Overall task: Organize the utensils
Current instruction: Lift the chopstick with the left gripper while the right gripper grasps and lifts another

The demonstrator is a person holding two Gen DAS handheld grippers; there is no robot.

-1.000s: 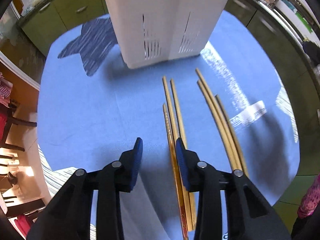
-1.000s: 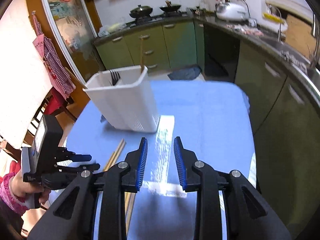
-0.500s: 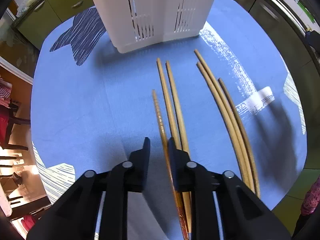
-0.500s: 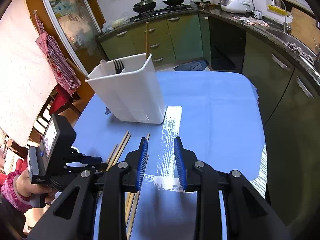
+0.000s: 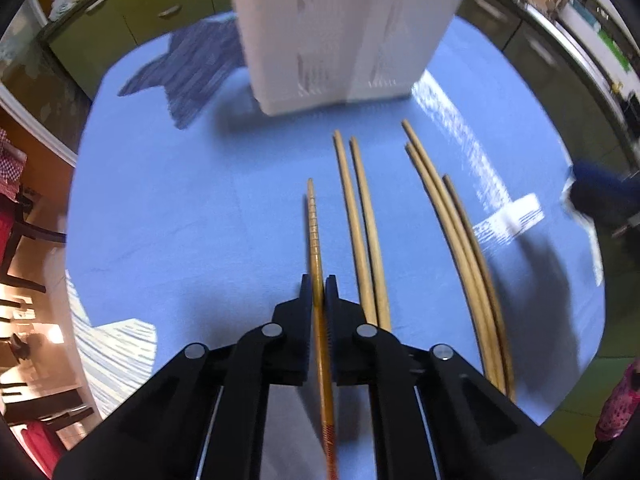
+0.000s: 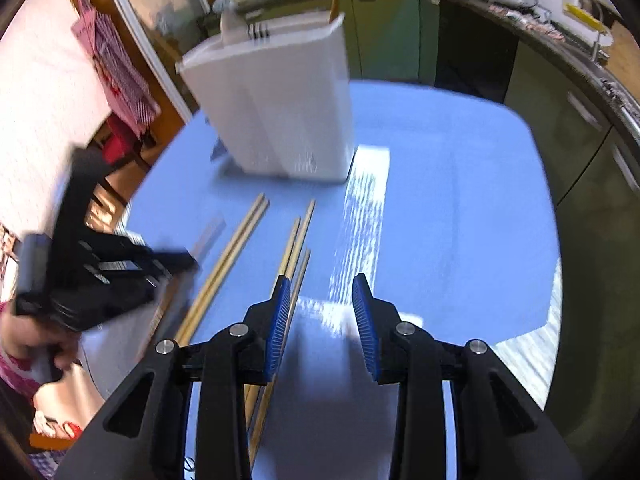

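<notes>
Now, at the left of the right wrist view, a hand (image 6: 38, 350) holds the left gripper (image 5: 319, 284) over the blue table (image 6: 460, 220). Its jaws are closed tight on one ridged chopstick (image 5: 314, 232), which runs from between the pads toward the upper middle of the left wrist view. Just to the right of it lie a pair of plain chopsticks (image 5: 362, 220) flat on the table, and further right a bundle of three chopsticks (image 5: 452, 216), slightly curved by the lens. The white utensil holder (image 5: 344, 28) stands at the top middle, upright, with a fork (image 6: 258, 31) inside. The right gripper (image 6: 322, 314) has just been opening; its blue pads stand apart with nothing between them, and the bundle passes just beside its left finger.
</notes>
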